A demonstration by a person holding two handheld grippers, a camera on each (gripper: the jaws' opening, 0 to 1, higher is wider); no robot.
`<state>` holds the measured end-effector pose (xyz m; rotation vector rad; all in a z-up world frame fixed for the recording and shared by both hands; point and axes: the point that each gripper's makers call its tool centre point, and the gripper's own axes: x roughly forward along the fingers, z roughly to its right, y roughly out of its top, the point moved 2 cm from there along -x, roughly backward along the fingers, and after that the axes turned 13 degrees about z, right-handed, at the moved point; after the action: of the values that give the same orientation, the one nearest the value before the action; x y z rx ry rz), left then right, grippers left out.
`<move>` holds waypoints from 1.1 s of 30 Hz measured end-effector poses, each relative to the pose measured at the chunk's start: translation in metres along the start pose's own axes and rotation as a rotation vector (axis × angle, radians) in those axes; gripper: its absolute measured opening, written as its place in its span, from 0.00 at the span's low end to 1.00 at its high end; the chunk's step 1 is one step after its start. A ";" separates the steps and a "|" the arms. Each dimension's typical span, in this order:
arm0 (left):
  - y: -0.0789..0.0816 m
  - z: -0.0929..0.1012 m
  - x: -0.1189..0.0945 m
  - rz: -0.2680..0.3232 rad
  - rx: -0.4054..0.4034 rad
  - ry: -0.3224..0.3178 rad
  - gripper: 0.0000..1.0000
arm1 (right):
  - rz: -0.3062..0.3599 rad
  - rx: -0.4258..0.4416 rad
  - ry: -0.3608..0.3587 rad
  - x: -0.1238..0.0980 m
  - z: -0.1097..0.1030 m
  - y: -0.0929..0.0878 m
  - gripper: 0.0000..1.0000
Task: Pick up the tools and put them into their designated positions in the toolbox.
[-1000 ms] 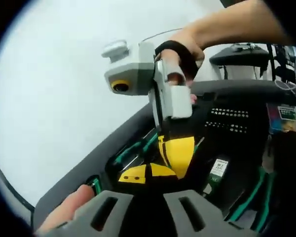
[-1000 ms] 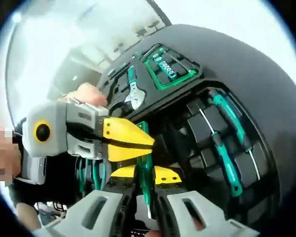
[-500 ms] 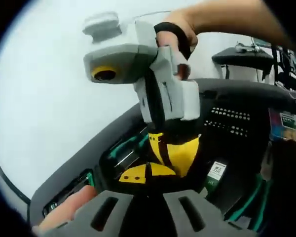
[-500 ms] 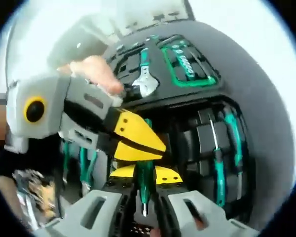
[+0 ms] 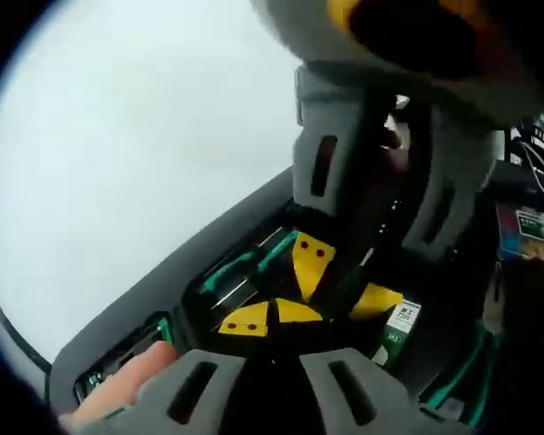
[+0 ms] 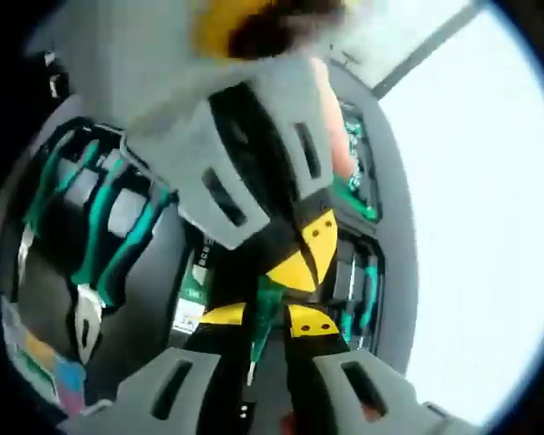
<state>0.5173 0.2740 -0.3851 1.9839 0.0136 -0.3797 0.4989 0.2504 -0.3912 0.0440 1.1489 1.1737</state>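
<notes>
The open dark toolbox [image 5: 154, 288] holds green-handled tools in foam slots. My left gripper [image 5: 272, 317] hovers over it with its yellow tips pressed together and nothing between them. My right gripper [image 5: 344, 283] looms in from above, very close, tips pointing down at the left tips. In the right gripper view my right gripper [image 6: 265, 319] is shut on a green-handled screwdriver [image 6: 268, 301], shaft pointing back toward the camera. The left gripper [image 6: 308, 254] comes down from the top there, its yellow tips right at the screwdriver's handle.
Green-handled pliers [image 6: 104, 245] lie in slots on the left of the box, more screwdrivers [image 6: 363, 294] on the right. A white label [image 5: 401, 317] sits in the box. A person's finger [image 5: 127, 385] shows beside my left jaws. A white table [image 5: 118, 163] surrounds the box.
The two grippers have closed in on each other, each now looming large and blurred in the other's view. The right gripper view has swung round over the box, screwdriver still held.
</notes>
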 end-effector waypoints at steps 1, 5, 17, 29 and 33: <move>0.000 0.000 0.000 0.000 -0.008 0.002 0.02 | 0.001 0.048 -0.013 0.000 -0.004 0.004 0.13; -0.002 -0.003 0.001 0.008 -0.031 0.006 0.02 | 0.002 0.026 -0.027 0.001 0.002 0.008 0.10; 0.010 -0.017 -0.005 0.094 -0.139 0.014 0.03 | 0.062 0.262 0.090 0.003 0.006 0.006 0.08; -0.002 -0.005 0.005 0.027 -0.195 0.050 0.02 | 0.137 0.465 0.217 0.006 0.002 0.002 0.09; -0.001 -0.001 0.009 0.036 -0.158 0.067 0.00 | 0.121 0.480 0.199 0.007 0.001 0.000 0.09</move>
<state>0.5256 0.2735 -0.3877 1.8373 0.0485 -0.2800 0.4993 0.2560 -0.3948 0.3746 1.6041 0.9986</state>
